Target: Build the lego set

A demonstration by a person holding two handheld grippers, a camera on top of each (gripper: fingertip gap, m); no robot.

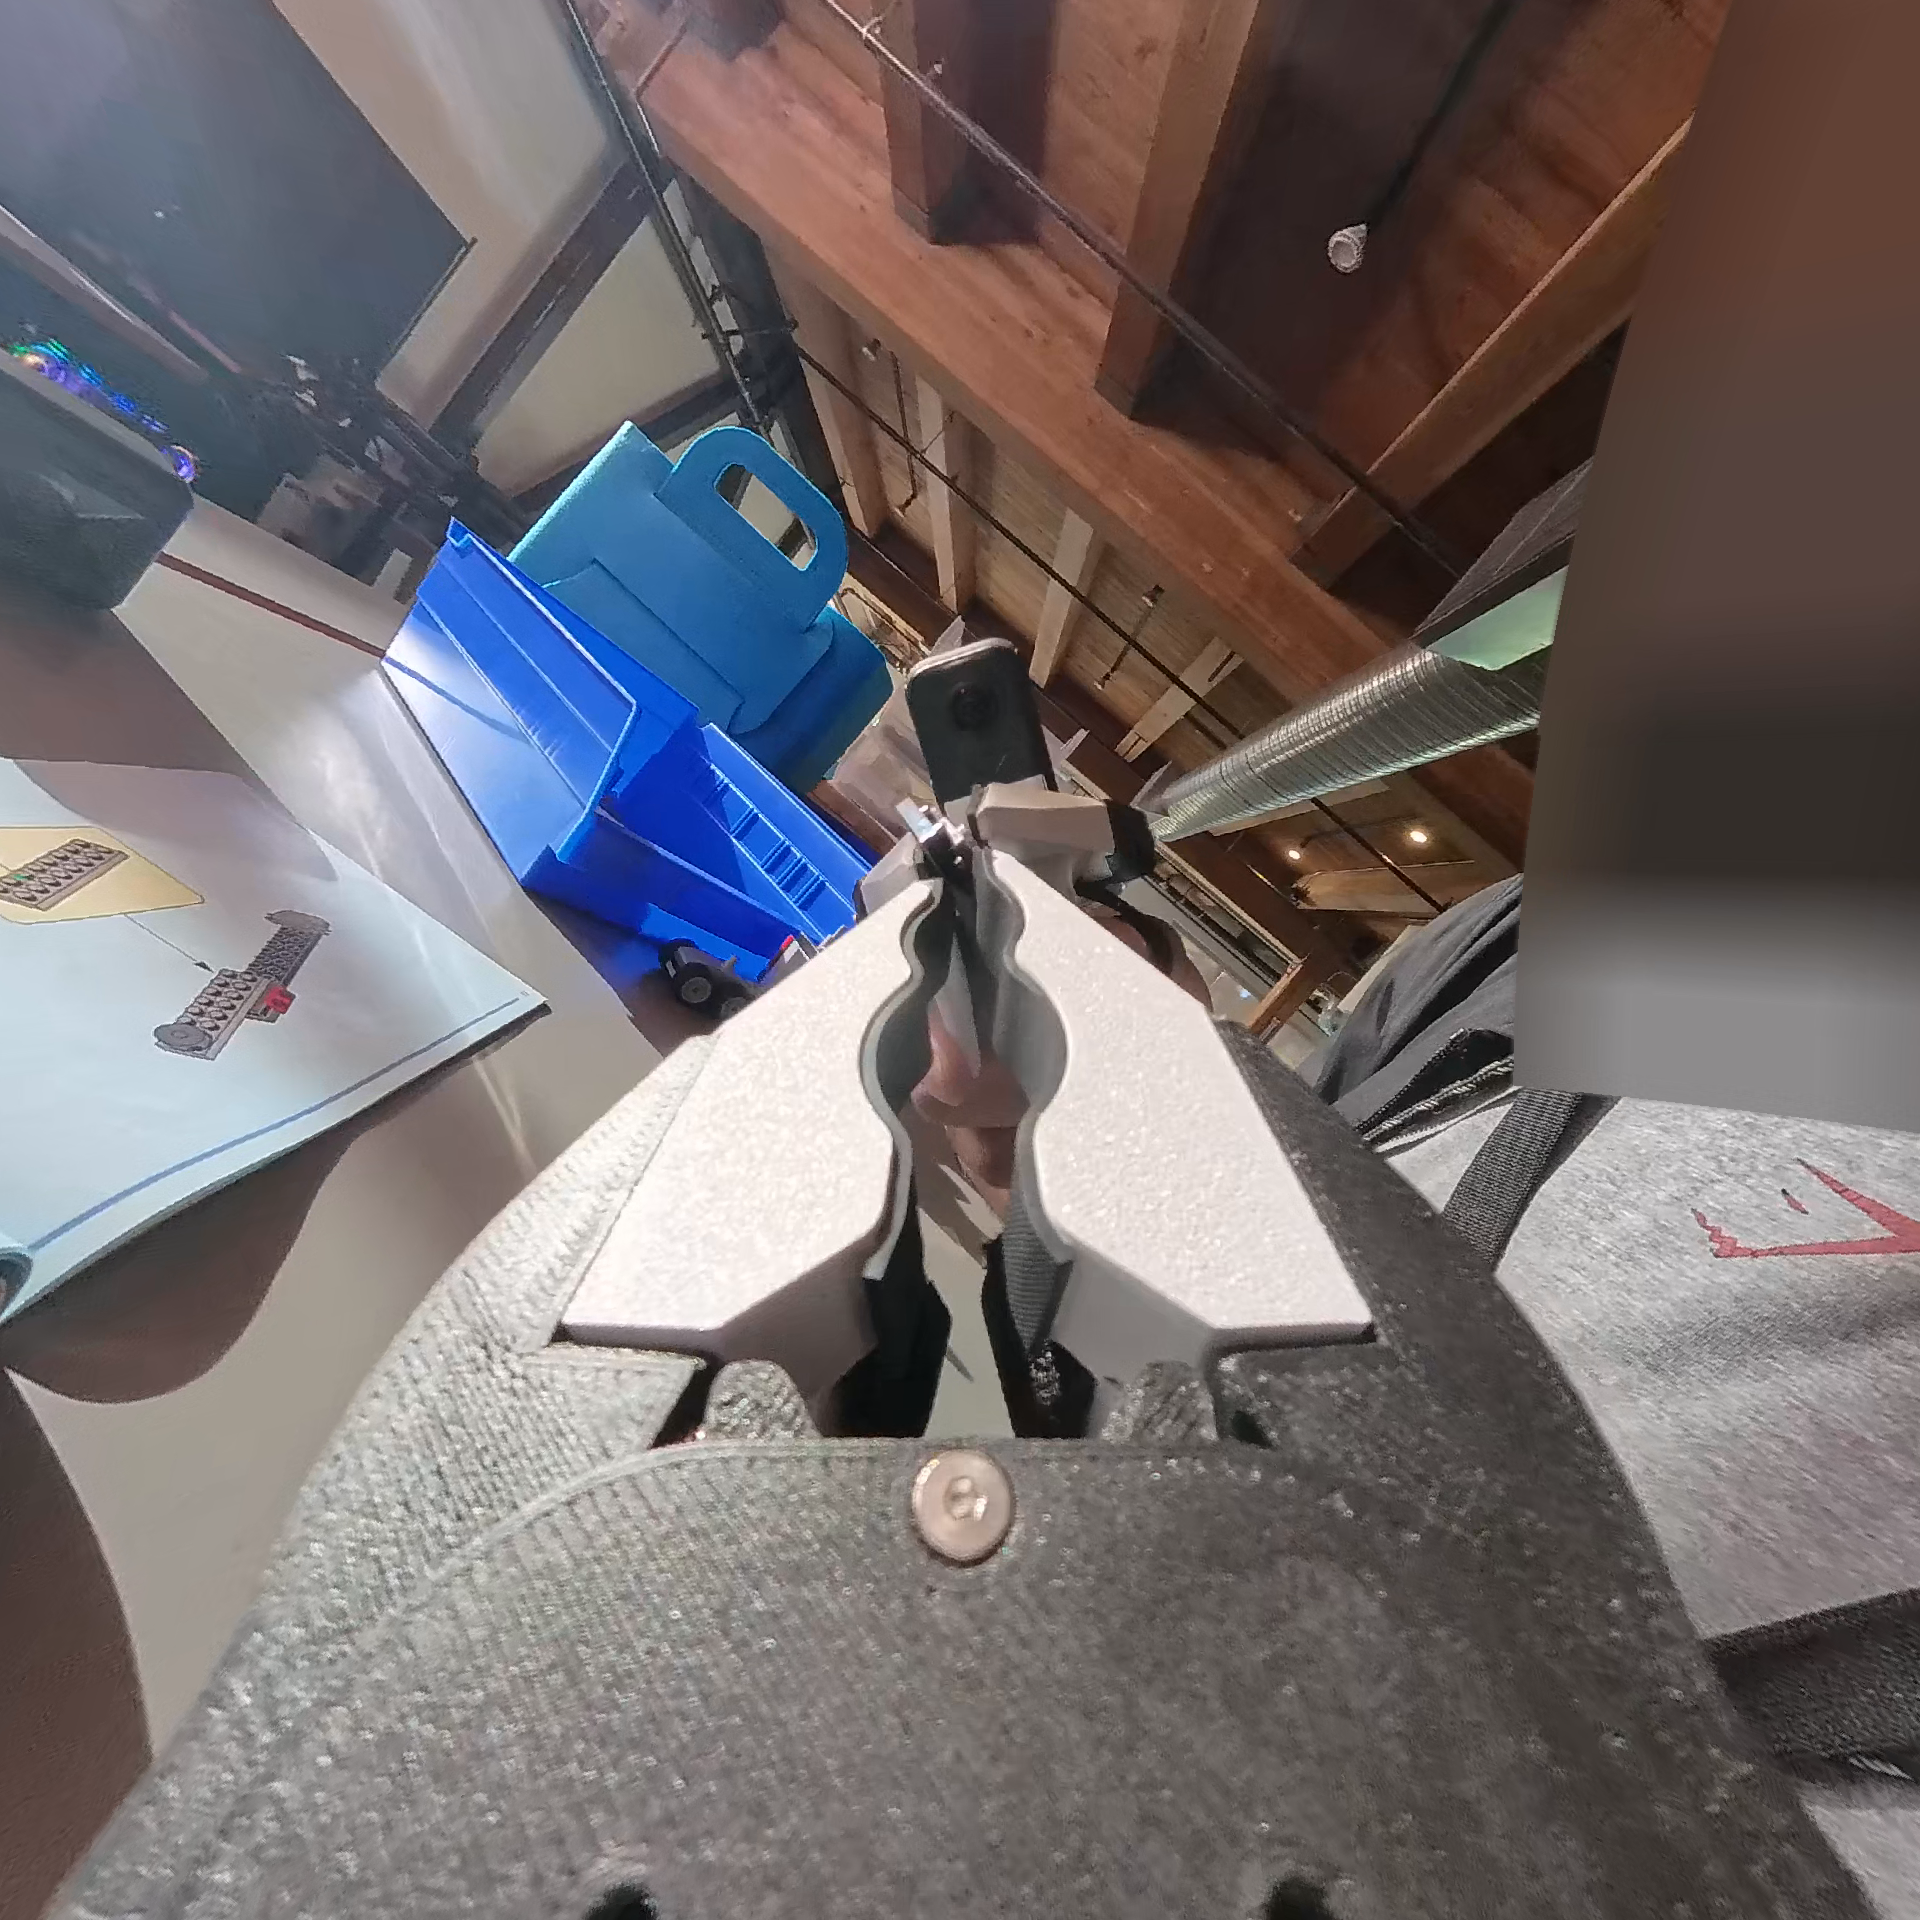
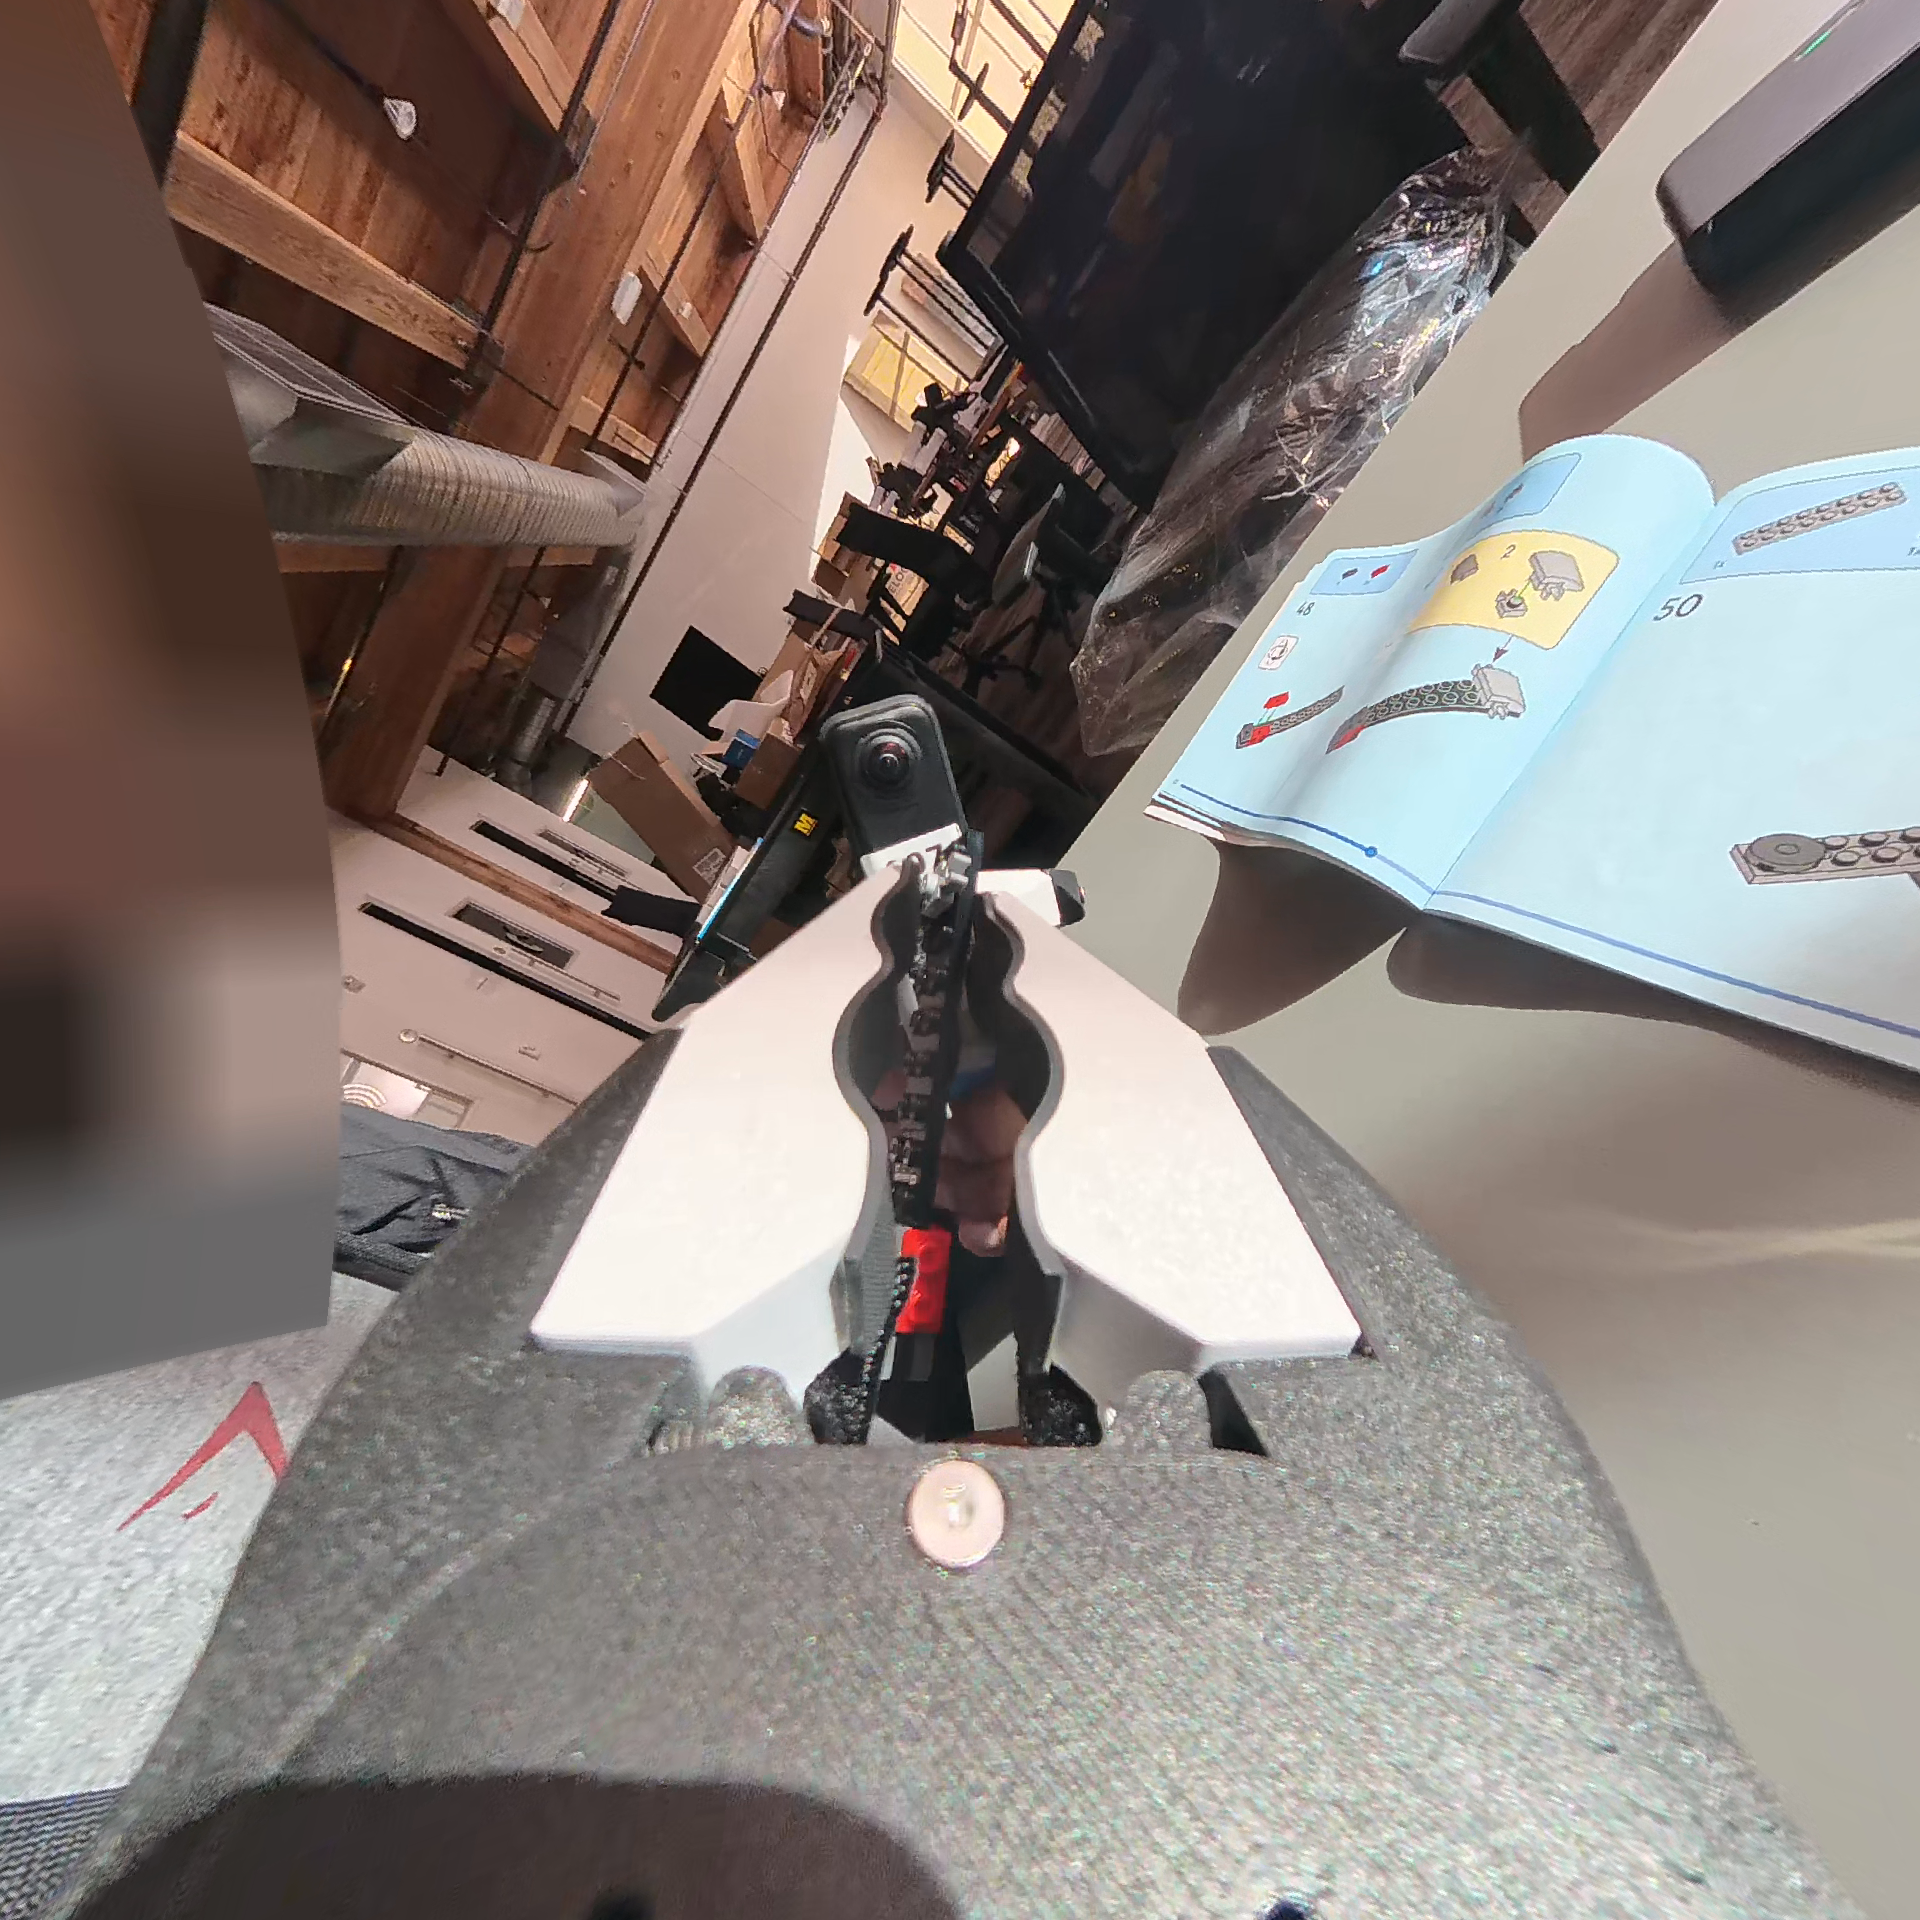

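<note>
Right gripper (image 2: 951,894) jaws clamp black studded plate (image 2: 923,1049) w/ red brick (image 2: 925,1283); left gripper (image 1: 951,883) jaws together on same plate (image 1: 971,997), tip-to-tip, above table (image 2: 1558,1299).

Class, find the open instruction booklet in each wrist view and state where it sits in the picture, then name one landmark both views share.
Left wrist view: the instruction booklet lies at the left edge, on the pale table, left of the blue bins.
Right wrist view: the booklet lies open at the right edge, on the same table.
Shared landmark: the ribbed silver duct under the wooden ceiling.
</note>
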